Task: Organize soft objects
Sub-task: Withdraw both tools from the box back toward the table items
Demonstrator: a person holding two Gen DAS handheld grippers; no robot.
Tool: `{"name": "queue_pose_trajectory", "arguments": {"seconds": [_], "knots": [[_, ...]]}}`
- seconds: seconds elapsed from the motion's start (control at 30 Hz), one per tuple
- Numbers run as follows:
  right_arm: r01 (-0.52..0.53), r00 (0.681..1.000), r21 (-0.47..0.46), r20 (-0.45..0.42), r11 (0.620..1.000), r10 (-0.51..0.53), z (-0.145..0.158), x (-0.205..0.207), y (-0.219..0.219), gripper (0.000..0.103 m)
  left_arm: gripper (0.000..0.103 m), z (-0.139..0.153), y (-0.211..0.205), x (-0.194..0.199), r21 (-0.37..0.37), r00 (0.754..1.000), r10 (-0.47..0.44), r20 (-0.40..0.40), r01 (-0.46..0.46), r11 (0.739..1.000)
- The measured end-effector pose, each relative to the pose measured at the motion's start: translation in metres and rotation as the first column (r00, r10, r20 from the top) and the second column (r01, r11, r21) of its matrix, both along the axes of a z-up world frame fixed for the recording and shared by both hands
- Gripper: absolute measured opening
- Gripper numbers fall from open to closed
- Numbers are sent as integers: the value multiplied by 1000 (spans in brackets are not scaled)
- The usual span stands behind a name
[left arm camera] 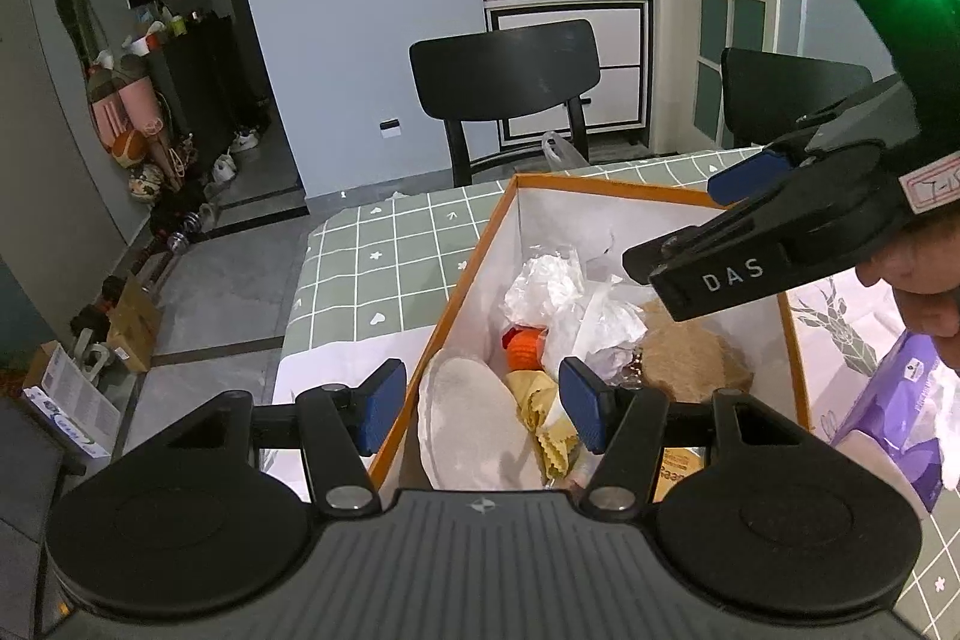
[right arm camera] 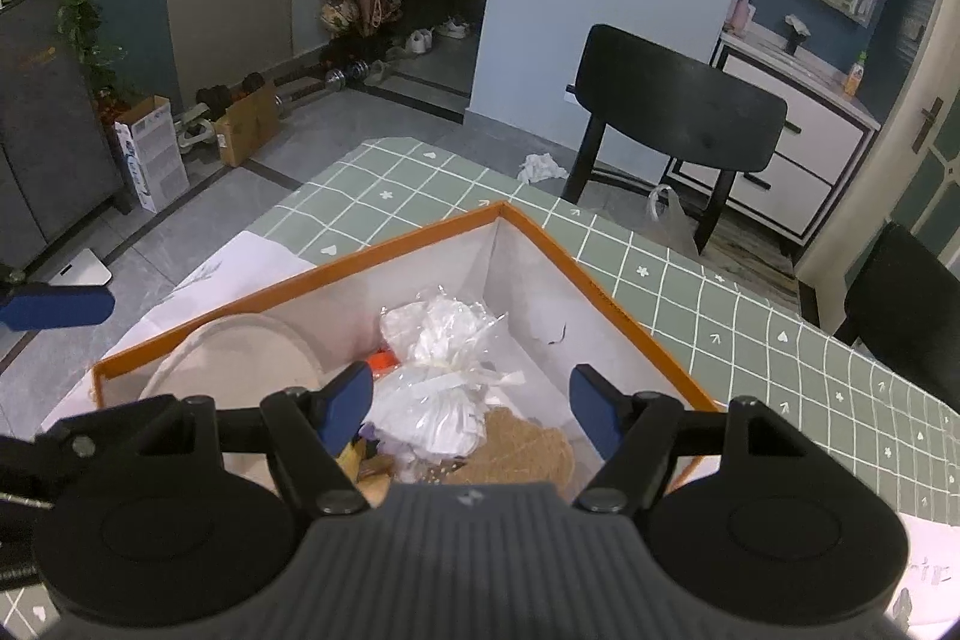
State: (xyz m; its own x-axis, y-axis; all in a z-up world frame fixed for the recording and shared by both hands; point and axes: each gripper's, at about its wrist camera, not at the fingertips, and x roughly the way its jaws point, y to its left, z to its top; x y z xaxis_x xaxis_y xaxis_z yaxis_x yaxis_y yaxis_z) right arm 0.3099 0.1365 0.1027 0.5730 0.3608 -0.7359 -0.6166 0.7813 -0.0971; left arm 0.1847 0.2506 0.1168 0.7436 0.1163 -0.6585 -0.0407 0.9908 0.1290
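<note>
An orange-rimmed white box (left arm camera: 600, 187) (right arm camera: 540, 235) stands on the green checked tablecloth. It holds a beige slipper (left arm camera: 474, 418) (right arm camera: 234, 364), crumpled clear plastic bags (left arm camera: 564, 298) (right arm camera: 444, 340), a small orange item (left arm camera: 525, 346), a yellow wavy cloth (left arm camera: 543, 421) and a brown woven pad (left arm camera: 690, 358) (right arm camera: 516, 451). My left gripper (left arm camera: 480, 412) is open and empty over the box's near left wall. My right gripper (right arm camera: 474, 409) is open and empty above the box's contents; it also shows from the side in the left wrist view (left arm camera: 720, 220).
A purple tissue pack (left arm camera: 894, 406) lies right of the box on white patterned paper (left arm camera: 840, 304). Two black chairs (left arm camera: 510, 70) (right arm camera: 678, 100) (left arm camera: 792, 94) stand beyond the table's far edge. A plastic bag (right arm camera: 666, 214) and boxes (right arm camera: 150, 148) are on the floor.
</note>
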Motion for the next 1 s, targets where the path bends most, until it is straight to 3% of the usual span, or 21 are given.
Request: {"name": "queue_pose_trajectory", "arguments": {"seconds": [0.37, 1.0], "knots": [[-46, 999, 18, 19, 999, 45, 11, -36, -32, 72, 69, 4, -20, -20, 32, 1000, -20, 14, 19, 999], [-121, 993, 67, 19, 990, 120, 7, -114, -141, 72, 73, -6, -76, -54, 28, 995, -90, 49, 88, 996]]}}
